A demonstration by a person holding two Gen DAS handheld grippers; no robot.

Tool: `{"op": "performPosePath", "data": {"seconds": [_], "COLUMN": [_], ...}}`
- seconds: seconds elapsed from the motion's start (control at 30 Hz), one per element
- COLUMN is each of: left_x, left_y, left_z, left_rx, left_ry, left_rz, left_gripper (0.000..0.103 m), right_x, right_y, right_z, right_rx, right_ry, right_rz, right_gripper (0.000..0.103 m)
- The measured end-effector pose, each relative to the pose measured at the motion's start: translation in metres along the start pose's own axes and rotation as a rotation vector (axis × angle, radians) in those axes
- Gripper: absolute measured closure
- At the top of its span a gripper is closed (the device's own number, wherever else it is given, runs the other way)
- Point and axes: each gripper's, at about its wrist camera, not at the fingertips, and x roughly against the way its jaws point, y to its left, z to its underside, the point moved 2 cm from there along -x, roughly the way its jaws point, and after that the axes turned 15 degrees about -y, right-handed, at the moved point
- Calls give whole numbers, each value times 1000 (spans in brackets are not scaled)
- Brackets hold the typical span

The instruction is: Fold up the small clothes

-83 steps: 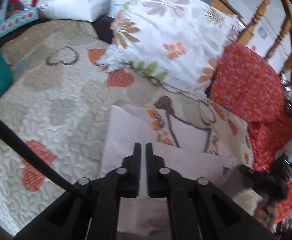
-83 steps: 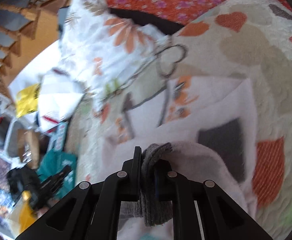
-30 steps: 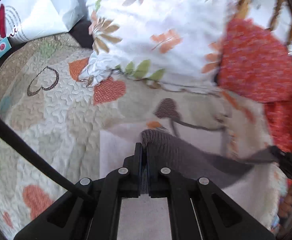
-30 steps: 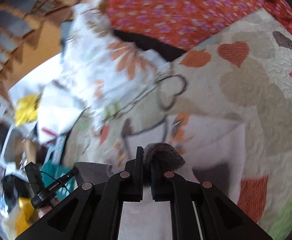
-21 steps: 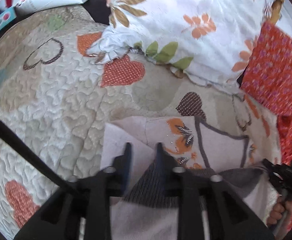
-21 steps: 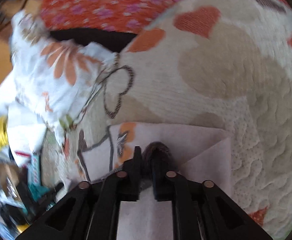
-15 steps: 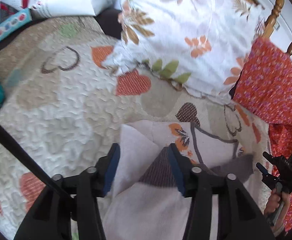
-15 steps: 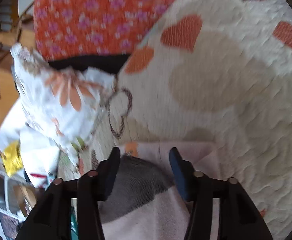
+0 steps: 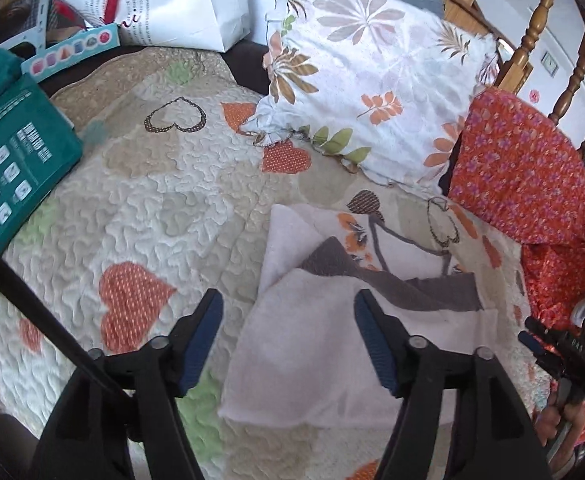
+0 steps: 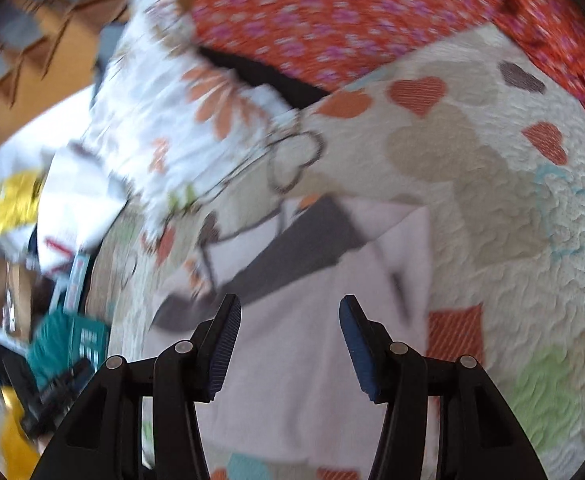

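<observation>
Garment [image 9: 356, 336] folded flat (grey band exposed)

My right wrist view is motion-blurred: pillow [image 10: 196, 128] and clutter [image 10: 32, 288] at left are unreadable. The folded cloth [image 10: 292, 380] has its near edge hidden behind my gripper. In the left view, the teal box [image 9: 8, 168] is cropped by the frame edge.
</observation>
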Motion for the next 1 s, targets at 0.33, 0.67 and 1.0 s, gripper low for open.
{"op": "performPosePath", "data": {"seconds": [0.33, 0.67, 1.0], "left_x": [-34, -51, -41], "left_y": [36, 94, 103], "left_z": [22, 5, -4], "left_rx": [71, 193, 294], "left_ry": [27, 39, 7], "left_rz": [-25, -84, -60], "left_gripper": [28, 28, 28], "right_x": [-65, -220, -190], "right_y": [105, 153, 188], "right_z": [36, 77, 27], "right_rx": [264, 491, 506], "right_ry": [160, 368, 98], "right_rz": [-10, 136, 113], "right_gripper": [46, 52, 98]}}
